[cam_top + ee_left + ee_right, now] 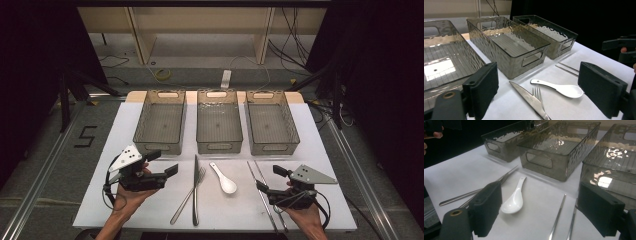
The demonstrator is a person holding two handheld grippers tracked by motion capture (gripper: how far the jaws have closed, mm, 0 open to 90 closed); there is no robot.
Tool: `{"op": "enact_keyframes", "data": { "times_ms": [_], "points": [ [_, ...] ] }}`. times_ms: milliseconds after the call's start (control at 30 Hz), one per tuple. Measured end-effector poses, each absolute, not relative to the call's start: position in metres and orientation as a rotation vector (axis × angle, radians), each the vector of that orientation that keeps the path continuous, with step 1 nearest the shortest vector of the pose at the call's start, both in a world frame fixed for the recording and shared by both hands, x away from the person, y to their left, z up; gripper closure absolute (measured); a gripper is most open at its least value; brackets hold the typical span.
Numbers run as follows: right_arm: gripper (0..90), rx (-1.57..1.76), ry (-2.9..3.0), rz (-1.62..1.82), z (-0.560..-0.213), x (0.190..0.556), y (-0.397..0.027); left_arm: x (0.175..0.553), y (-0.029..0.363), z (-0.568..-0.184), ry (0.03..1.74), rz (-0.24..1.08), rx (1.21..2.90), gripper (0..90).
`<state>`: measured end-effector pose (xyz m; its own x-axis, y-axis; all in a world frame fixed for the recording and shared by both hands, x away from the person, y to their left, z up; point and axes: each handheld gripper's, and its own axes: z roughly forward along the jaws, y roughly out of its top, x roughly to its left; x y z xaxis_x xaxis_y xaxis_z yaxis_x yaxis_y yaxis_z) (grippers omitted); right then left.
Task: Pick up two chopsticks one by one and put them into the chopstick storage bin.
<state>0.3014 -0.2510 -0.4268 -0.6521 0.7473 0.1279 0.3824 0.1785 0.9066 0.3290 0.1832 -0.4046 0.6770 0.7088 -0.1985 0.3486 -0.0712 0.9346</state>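
- High view: I see left gripper and right gripper both gaping, nothing between their jaws
- Right hand covers the chopsticks near ends

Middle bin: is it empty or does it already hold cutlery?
Empty. The middle bin shows only its bare ribbed floor; knife, fork and white spoon lie on the table.

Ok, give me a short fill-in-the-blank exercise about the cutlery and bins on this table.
1. Behind the cutlery stand ____ clear bins in a row.
2. The white spoon lies between the fork and the ____.
3. The knife lies crossed with the ____.
4. Both the left gripper and the right gripper have their fingers ____.

Missing words: three; chopsticks; fork; open
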Motion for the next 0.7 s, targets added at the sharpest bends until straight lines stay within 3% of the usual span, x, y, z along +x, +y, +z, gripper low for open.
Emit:
{"op": "enact_keyframes", "data": {
  "times_ms": [700],
  "points": [
    [24.7, 1.005, 2.431, 0.996, -0.407, 0.321, -0.245, 0.33, 0.183, -0.405, 0.881, 0.365, 1.671, 16.2]
  ]
}}
